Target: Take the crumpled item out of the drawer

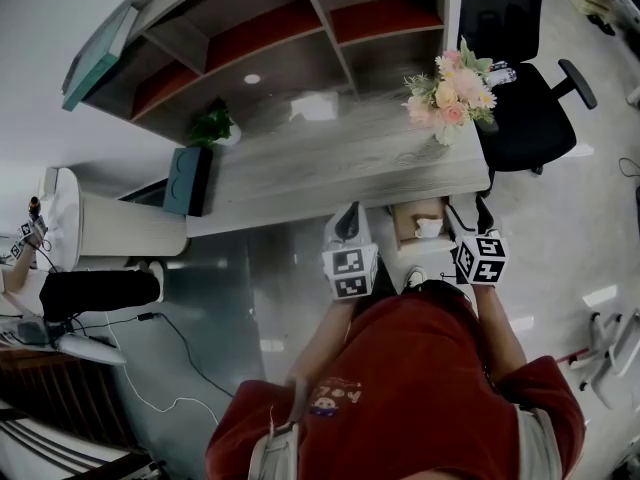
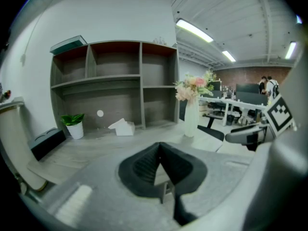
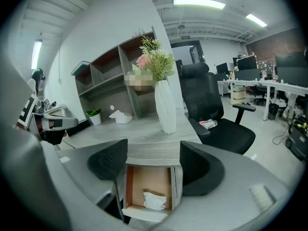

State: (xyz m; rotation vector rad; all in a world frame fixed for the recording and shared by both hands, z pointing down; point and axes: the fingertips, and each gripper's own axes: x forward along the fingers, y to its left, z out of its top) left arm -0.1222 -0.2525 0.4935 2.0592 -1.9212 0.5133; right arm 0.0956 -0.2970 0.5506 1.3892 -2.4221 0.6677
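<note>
Desk (image 1: pixel 330 168) spans the far side, and we see its drawer (image 3: pixel 147 179) open at the near right corner. Right gripper (image 3: pixel 154 159), jaws spread and empty, hangs just above the drawer. It is nearer than left gripper (image 2: pixel 160 154), which is clenched on nothing. Crumpled item (image 3: pixel 155 200) lies at the drawer's near end, long axis left-right.

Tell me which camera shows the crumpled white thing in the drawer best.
The right gripper view: the crumpled item lies plainly in the open drawer, low and central in the frame. The head view shows it small; the left gripper view misses it.
</note>
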